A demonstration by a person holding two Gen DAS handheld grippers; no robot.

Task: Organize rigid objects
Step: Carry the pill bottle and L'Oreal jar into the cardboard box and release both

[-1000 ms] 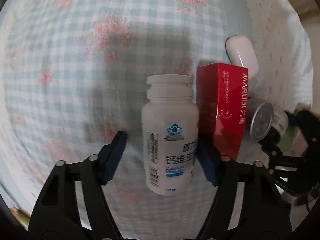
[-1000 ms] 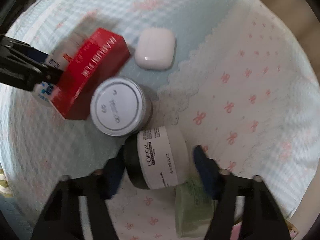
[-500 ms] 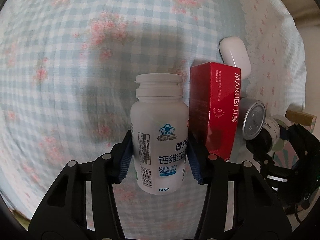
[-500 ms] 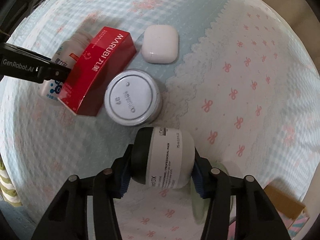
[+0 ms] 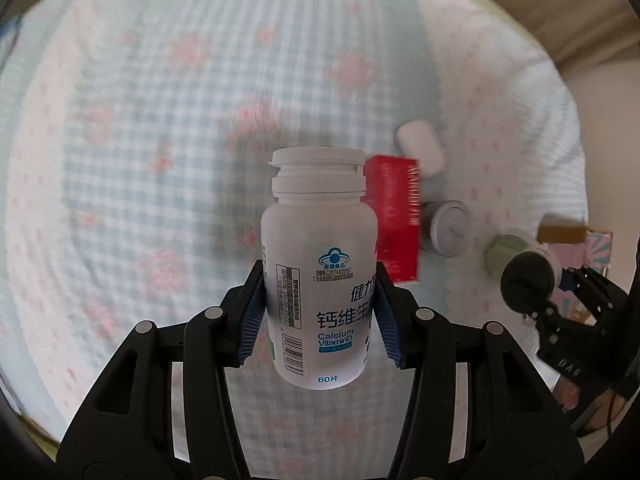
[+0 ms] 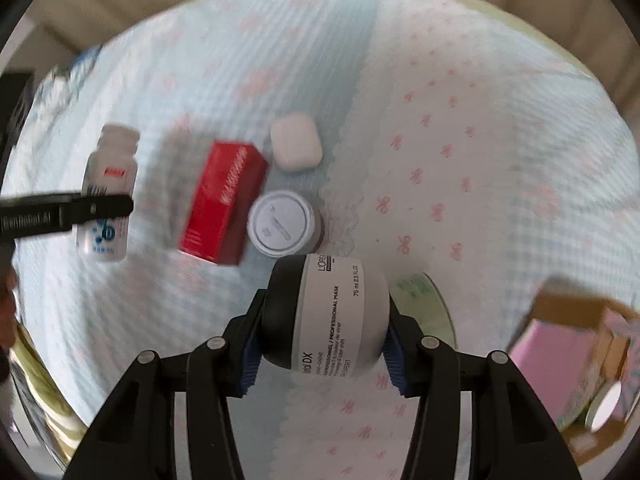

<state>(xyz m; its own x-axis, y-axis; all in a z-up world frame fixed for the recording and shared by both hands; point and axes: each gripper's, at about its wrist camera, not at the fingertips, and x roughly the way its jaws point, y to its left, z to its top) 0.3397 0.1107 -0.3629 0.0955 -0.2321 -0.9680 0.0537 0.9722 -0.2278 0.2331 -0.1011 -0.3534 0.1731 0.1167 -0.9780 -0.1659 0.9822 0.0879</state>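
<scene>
The left gripper [image 5: 320,316] is clamping a white pill bottle [image 5: 320,272] across its body, cap pointing away along the fingers, the bottle appearing raised off the checked cloth [image 5: 140,140]. The right gripper [image 6: 322,344] is pinching a hair-mask jar [image 6: 332,316] lying sideways, its black lid against the left pad. Both loads are sitting between the jaws, so each long axis is what the set-down likely turns on. A red box [image 6: 224,200], a silver-lidded jar [image 6: 280,224] and a white case [image 6: 296,148] are lying between the 2 grippers.
</scene>
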